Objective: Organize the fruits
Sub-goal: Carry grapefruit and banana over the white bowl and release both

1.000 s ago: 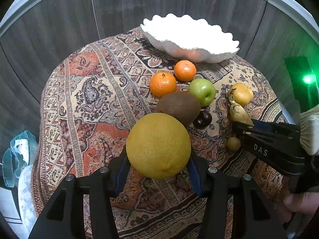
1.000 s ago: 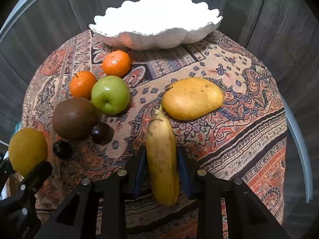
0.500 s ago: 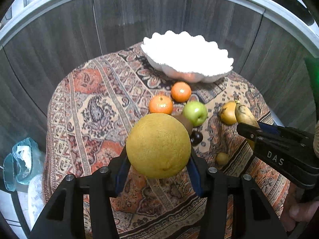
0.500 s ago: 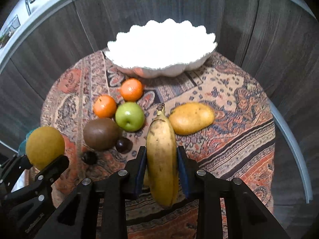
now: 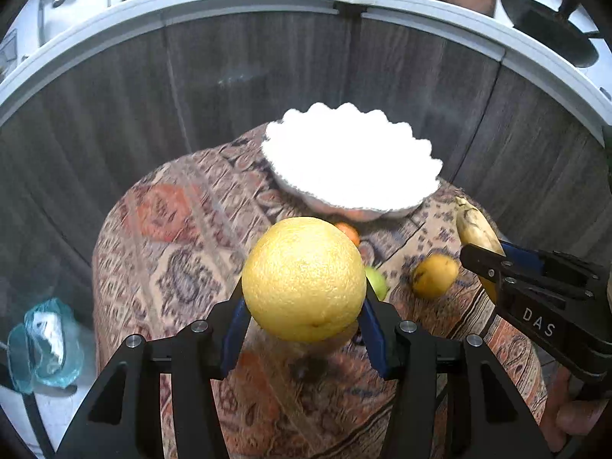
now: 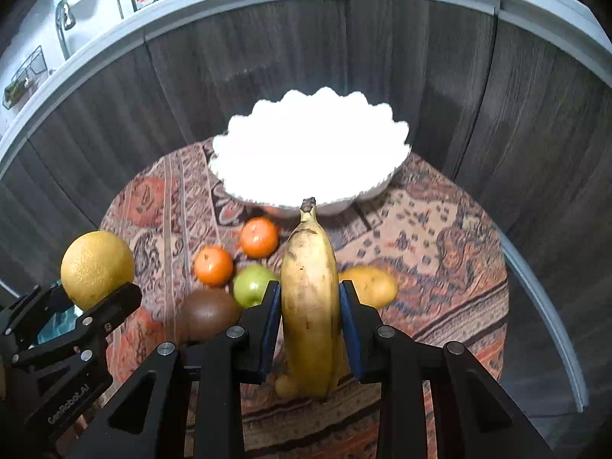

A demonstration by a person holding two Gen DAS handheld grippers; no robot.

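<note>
The left gripper (image 5: 304, 321) has its jaws clamped on a large yellow citrus fruit (image 5: 304, 279), which hangs above the near part of the round tabletop (image 6: 440, 252), clear of the patterned cloth. The right gripper (image 6: 310, 329) has its jaws closed narrowly on a banana (image 6: 310, 298), gripped about its middle, stem end pointing toward the white scalloped bowl (image 6: 310, 160). The bowl stands at the far edge of the tabletop, and its inside is too overexposed to read.

Below and between the grippers, the rest of the fruit lies near the middle of the tabletop: two small oranges (image 6: 259, 238) just in front of the bowl, a green apple (image 6: 252, 285) just beside them, a brown kiwi (image 6: 208, 313) nearer the left edge, and a yellow mango (image 6: 373, 287) partly hidden behind the banana. A small yellow fruit (image 6: 285, 385) shows under the banana near the front edge.

In the left wrist view, part of a hand (image 5: 573, 420) holds the right gripper at the lower right.
</note>
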